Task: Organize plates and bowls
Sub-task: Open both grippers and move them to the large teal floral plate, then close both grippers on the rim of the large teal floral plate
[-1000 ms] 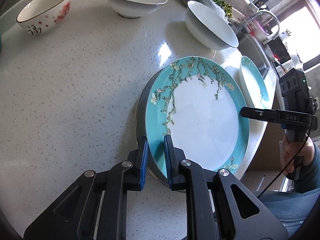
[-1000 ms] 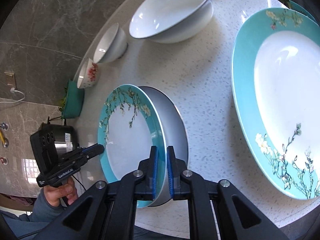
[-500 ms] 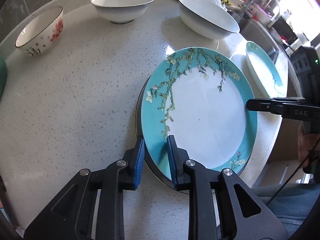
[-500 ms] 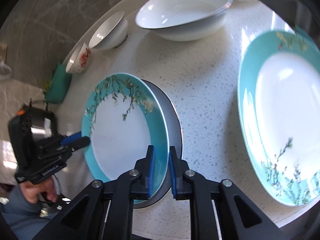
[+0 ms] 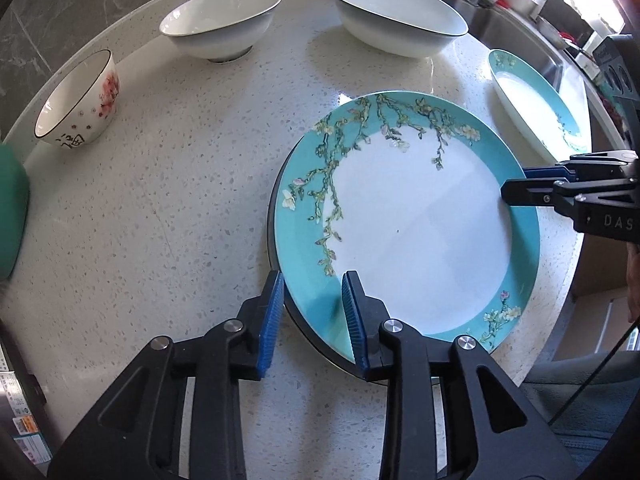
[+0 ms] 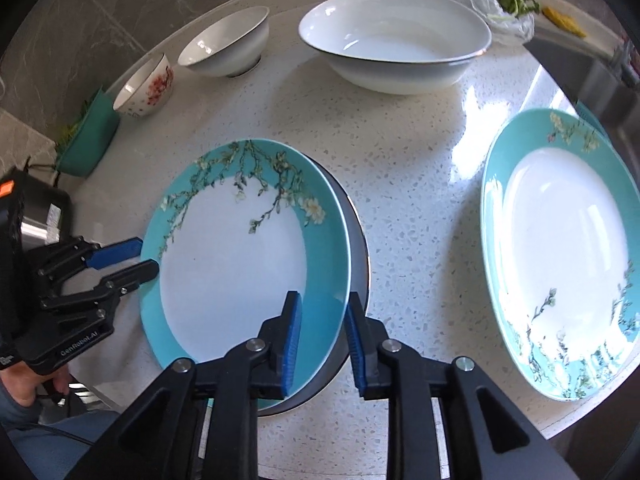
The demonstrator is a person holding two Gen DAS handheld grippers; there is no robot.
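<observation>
Jaws on both grippers are standing wider than a second ago: then each pair was pressed onto the rim of the teal plate (image 5: 420,236), now both are spread and straddling it. The left gripper (image 5: 314,312) is bracketing the near-left rim, the right gripper (image 6: 320,332) the opposite edge, and whether any pad is touching the rim is hard to tell. The plate is lying on a grey plate (image 6: 356,264), offset so a dark crescent is showing along one side. A second teal plate (image 6: 560,256) is sitting well apart to the right, close to the counter (image 5: 180,184) edge. Open counter is lying left of the stack, reaching to the flowered bowl (image 5: 78,100), white bowl (image 5: 220,20) and big bowl (image 5: 396,16) lined up along the back.
</observation>
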